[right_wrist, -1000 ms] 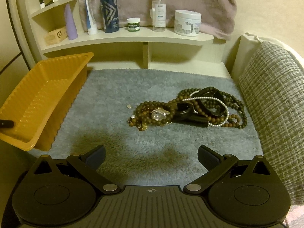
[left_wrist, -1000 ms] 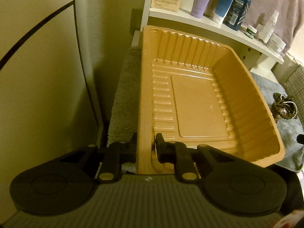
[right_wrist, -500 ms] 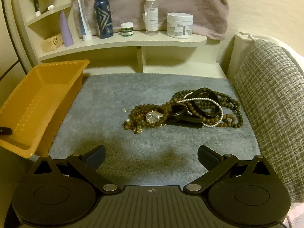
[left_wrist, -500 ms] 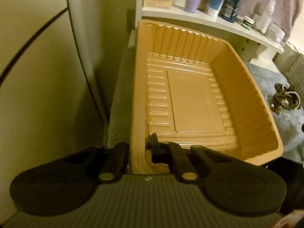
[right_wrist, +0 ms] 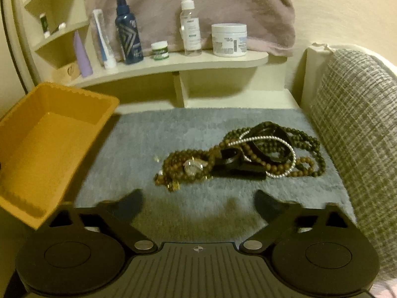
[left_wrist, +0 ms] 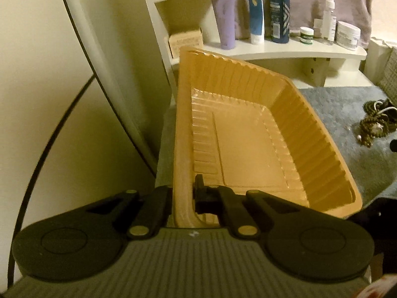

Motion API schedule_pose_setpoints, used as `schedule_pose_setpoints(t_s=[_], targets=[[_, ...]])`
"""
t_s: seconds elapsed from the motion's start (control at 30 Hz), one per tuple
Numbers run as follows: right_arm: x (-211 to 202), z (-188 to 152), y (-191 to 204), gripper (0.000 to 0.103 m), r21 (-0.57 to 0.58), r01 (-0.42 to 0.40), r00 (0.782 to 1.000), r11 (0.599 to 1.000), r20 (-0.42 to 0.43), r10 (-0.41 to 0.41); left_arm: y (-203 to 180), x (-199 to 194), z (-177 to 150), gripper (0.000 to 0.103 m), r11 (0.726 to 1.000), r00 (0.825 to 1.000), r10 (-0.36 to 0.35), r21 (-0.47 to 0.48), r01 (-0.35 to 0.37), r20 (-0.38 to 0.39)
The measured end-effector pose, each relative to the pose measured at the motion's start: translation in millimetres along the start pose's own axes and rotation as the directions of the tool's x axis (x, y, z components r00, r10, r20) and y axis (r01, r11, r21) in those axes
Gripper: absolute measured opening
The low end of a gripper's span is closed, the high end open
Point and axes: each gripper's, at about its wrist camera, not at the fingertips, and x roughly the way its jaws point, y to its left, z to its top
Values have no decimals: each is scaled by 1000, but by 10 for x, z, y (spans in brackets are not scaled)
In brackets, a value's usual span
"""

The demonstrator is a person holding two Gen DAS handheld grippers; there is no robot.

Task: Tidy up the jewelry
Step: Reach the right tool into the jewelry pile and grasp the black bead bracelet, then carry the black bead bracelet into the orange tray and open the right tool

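Observation:
My left gripper [left_wrist: 183, 193] is shut on the near left rim of an empty orange plastic tray [left_wrist: 248, 144], which it holds tilted above the grey mat [left_wrist: 347, 104]. The tray also shows at the left of the right wrist view [right_wrist: 47, 144]. A tangled pile of jewelry [right_wrist: 238, 156] lies on the mat [right_wrist: 139, 149]: brown bead strands, a pearl strand, a black band and a watch face. The pile also shows at the right edge of the left wrist view [left_wrist: 374, 126]. My right gripper [right_wrist: 198, 203] is open and empty, just in front of the pile.
A cream shelf [right_wrist: 173, 64] at the back holds bottles, tubes and jars. A pink towel [right_wrist: 198, 5] hangs behind it. A grey woven cushion [right_wrist: 359, 129] borders the mat on the right. A wall and a curved mirror frame [left_wrist: 99, 57] stand at the left.
The left gripper has swung the tray toward the right and tipped it more. The right gripper has moved closer to the jewelry pile.

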Motion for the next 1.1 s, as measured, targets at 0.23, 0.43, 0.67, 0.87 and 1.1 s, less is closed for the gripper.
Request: schedule_pose_setpoints(t_s=[0.23, 0.43, 0.67, 0.87, 1.1], targets=[[200, 119, -144, 58, 126, -47, 999, 991, 10, 46, -31, 46, 18, 2, 1000, 1000, -6, -9, 6, -24], [338, 169, -229, 40, 194, -49, 999, 980, -12, 52, -36, 52, 16, 3, 1000, 999, -1, 9, 2, -35], [311, 185, -271, 10, 201, -24, 999, 979, -16, 28, -61, 62, 12, 3, 999, 1000, 6, 35, -6, -18], [190, 309, -188, 7, 145, -32, 999, 989, 33, 28, -60, 63, 17, 3, 999, 1000, 9, 39, -8, -7], [70, 508, 50, 7, 70, -93, 993, 993, 83, 87, -48, 57, 12, 3, 999, 1000, -1, 33, 1, -12]])
